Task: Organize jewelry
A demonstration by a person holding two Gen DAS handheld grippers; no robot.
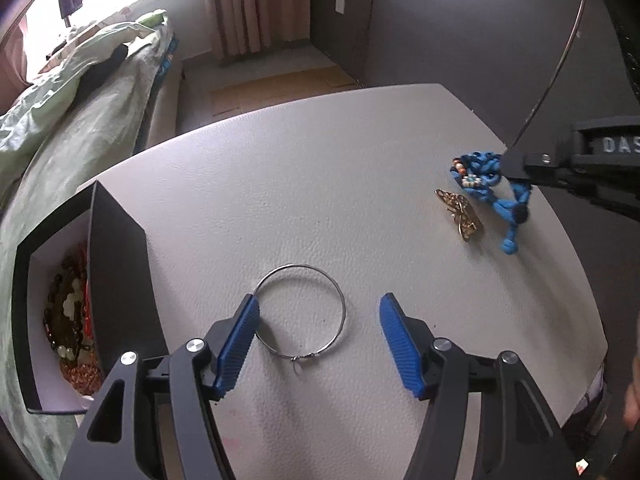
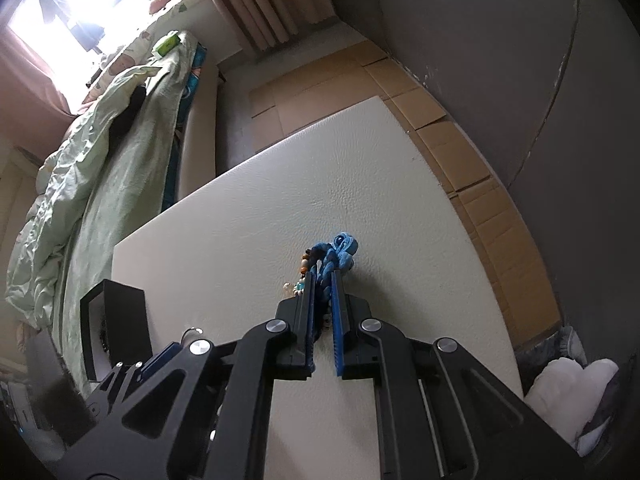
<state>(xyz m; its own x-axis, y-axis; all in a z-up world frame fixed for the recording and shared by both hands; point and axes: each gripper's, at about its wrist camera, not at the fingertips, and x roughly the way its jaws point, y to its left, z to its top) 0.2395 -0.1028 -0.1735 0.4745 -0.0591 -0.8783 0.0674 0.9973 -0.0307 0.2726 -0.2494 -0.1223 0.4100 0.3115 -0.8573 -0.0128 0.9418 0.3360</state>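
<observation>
While the left gripper gapes, the right gripper pinches the blue bracelet.

Green quilt on a bed, pink curtains, cardboard sheets on the floor, white table

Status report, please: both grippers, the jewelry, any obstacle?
Left gripper open over silver hoop. Right gripper shut on blue braided bracelet. Gold piece loose beside it. Box path unobstructed.
</observation>
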